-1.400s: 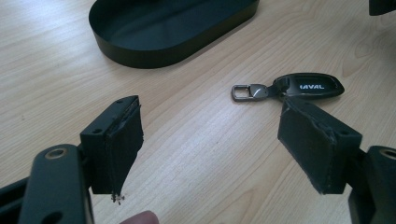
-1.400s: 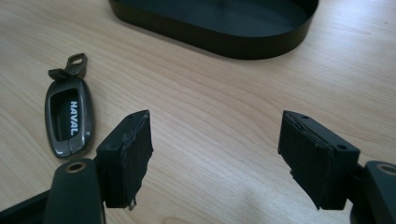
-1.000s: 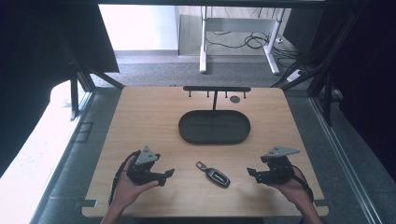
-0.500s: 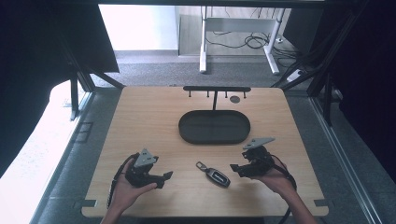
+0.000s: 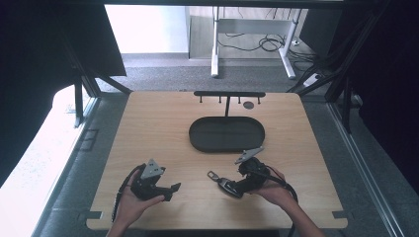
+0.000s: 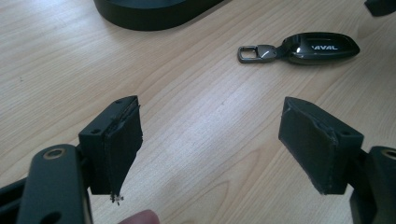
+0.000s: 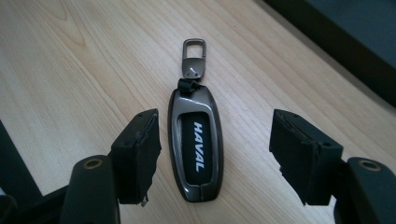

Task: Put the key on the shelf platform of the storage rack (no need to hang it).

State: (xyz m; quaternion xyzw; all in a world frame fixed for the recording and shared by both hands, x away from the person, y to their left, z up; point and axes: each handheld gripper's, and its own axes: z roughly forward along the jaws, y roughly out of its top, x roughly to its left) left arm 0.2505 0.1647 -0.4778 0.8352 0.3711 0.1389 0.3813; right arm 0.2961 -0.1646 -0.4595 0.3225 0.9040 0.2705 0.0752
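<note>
Key fob [image 7: 195, 149] lies flat on the bench [image 5: 148, 128] between your right tool's [image 7: 215, 154] wide-open jaws, untouched. Your left tool [image 6: 210, 144] is wide open too, holding nothing. The black tray [image 7: 355, 37] is cut off at the frame edge.

Table [image 5: 148, 128]: pale wood-grain top, smooth, matt with a faint sheen. Key fob [image 7: 196, 144]: glossy dark metallic-looking shell around a glossy black panel with white "HAVAL" lettering, and a grey metal clip [image 7: 194, 58] with a brushed look; oval tray [image 5: 227, 134] matt black, material cannot be told. Right gripper [image 7: 219, 156] and left gripper [image 6: 210, 149]: matt black jaws faced with dull black pads, rough and frayed at the edges.
</note>
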